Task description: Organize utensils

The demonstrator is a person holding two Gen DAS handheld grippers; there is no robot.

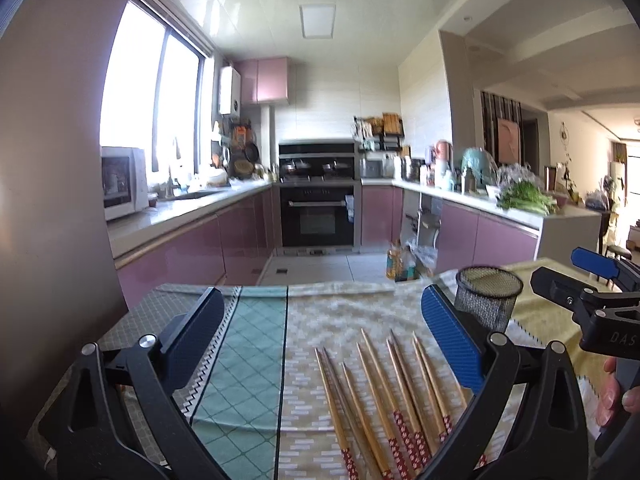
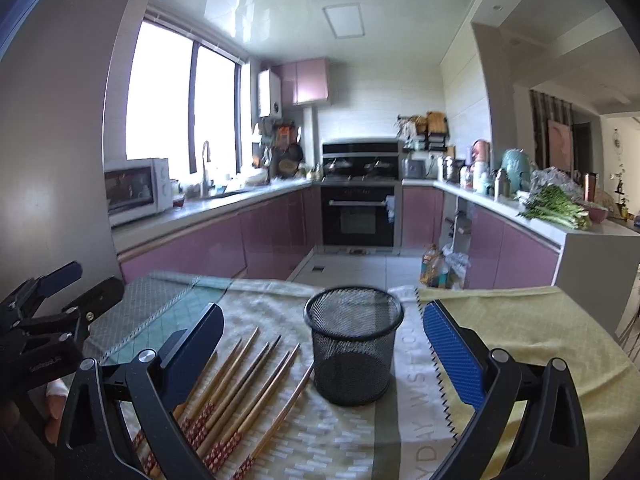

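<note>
Several wooden chopsticks [image 1: 380,392] with red patterned handles lie side by side on the patchwork tablecloth [image 1: 240,360], tips pointing away from me. A black mesh cup [image 1: 488,296] stands upright just beyond them to the right, with nothing in it. My left gripper [image 1: 324,320] hovers open over the chopsticks, nothing between its fingers. My right gripper [image 2: 324,312] is open too, facing the mesh cup [image 2: 352,352], with the chopsticks [image 2: 248,384] at its lower left. Each gripper shows at the edge of the other's view: the right gripper [image 1: 568,276] and the left gripper [image 2: 80,284].
The table's far edge [image 2: 360,286] drops off to the kitchen floor. A plain wall [image 1: 48,200] stands close on the left. A yellow cloth section [image 2: 520,340] lies to the right of the cup. A person's hand [image 1: 612,396] holds the right gripper.
</note>
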